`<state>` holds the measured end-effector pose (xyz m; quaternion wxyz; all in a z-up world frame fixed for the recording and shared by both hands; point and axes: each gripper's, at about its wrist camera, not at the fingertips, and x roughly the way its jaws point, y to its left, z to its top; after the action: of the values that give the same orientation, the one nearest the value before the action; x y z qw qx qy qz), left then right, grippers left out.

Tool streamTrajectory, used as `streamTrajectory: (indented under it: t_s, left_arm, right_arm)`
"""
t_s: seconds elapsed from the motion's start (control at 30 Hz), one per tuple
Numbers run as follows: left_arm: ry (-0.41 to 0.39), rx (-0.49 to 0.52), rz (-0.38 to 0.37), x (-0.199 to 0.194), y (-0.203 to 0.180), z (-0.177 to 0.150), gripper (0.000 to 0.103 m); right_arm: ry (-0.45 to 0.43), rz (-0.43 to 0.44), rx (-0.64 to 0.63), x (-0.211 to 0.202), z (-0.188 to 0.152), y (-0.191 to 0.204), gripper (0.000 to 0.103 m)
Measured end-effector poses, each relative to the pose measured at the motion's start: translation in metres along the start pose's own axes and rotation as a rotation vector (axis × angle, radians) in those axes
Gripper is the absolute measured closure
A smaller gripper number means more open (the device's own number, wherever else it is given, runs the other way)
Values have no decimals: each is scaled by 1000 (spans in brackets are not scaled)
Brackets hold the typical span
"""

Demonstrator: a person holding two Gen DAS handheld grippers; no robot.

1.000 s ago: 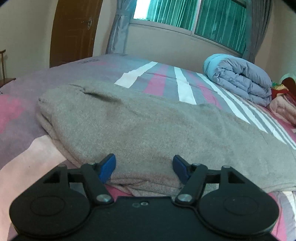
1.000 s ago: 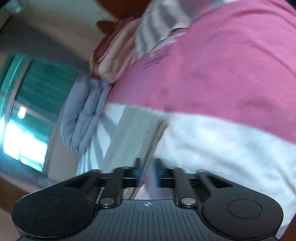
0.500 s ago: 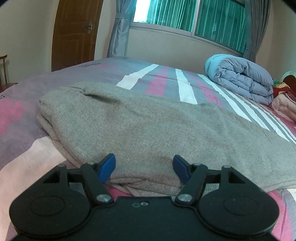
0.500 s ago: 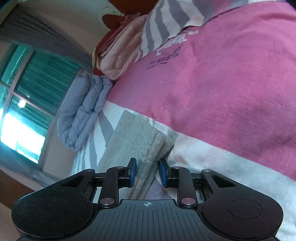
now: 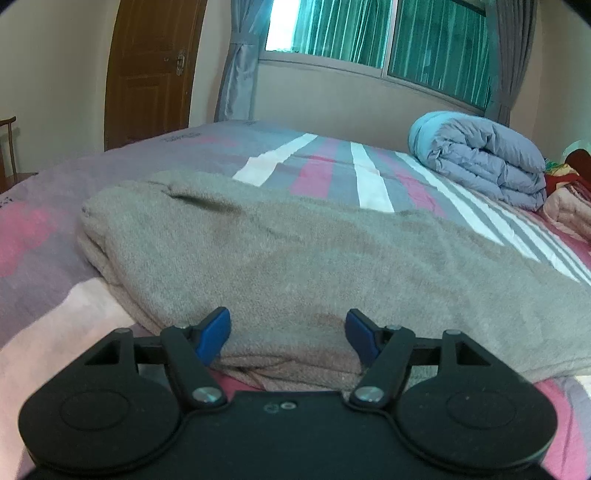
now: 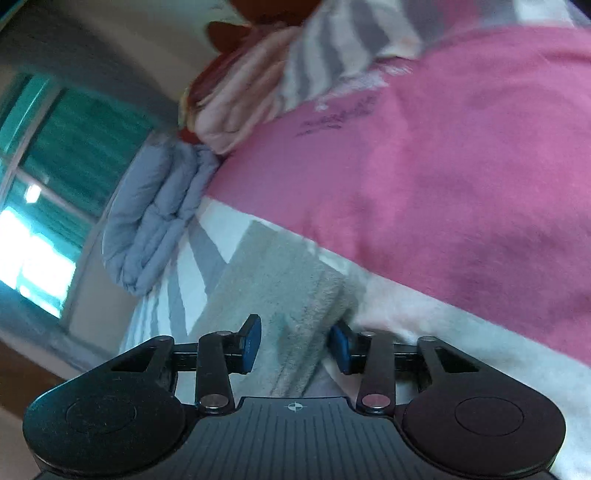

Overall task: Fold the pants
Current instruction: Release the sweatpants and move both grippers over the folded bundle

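Note:
The grey-brown fleece pants (image 5: 280,258) lie folded lengthwise across the striped bed (image 5: 314,173), waist end at the left. My left gripper (image 5: 288,336) sits low at their near edge, open, with the folded edge between its blue pads (image 5: 216,334) and no squeeze on it. In the right wrist view, which is rolled sideways, the leg end of the pants (image 6: 280,291) lies between the jaws of my right gripper (image 6: 295,341). Those jaws are opening, and the pads (image 6: 251,343) stand apart from the cloth.
A rolled blue-grey duvet (image 5: 487,162) lies at the far right of the bed, with pink and red bedding (image 5: 565,199) beside it. Behind are a wooden door (image 5: 147,70), curtains and a window (image 5: 369,33). A pink sheet (image 6: 443,166) fills the right view.
The right gripper's jaws, nearly together a second ago, have spread apart around the leg end of the pants, and its view has steadied. The left gripper has stayed put.

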<state>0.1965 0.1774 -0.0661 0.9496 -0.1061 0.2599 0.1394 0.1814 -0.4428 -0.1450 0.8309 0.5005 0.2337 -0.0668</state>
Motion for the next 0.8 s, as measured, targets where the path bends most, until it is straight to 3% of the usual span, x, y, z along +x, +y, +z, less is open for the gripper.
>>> streamTrajectory:
  t_s: [0.1, 0.17, 0.23, 0.3, 0.43, 0.57, 0.63, 0.8]
  left_arm:
    - [-79, -50, 53, -18, 9, 14, 42]
    - [-138, -79, 87, -24, 20, 29, 40]
    - [-121, -101, 141, -16, 31, 49, 38]
    - [-80, -130, 226, -1, 45, 66, 39]
    - [-83, -247, 323, 6, 80, 78, 40]
    - [-63, -403, 407, 9, 111, 73, 41]
    - [-33, -458, 404, 16, 118, 67, 41]
    - [-28, -472, 374, 28, 119, 60, 45]
  right_arm:
    - [25, -19, -91, -28, -10, 12, 62]
    - [43, 61, -229, -39, -23, 36, 62]
    - [108, 157, -347, -31, -36, 70, 62]
    - [179, 238, -469, -10, -56, 117, 62]
    - [320, 384, -636, 53, -112, 214, 62]
    - [440, 463, -778, 118, -182, 297, 60]
    - [486, 482, -831, 145, -217, 325, 58]
    - [575, 495, -966, 200, -288, 369, 54]
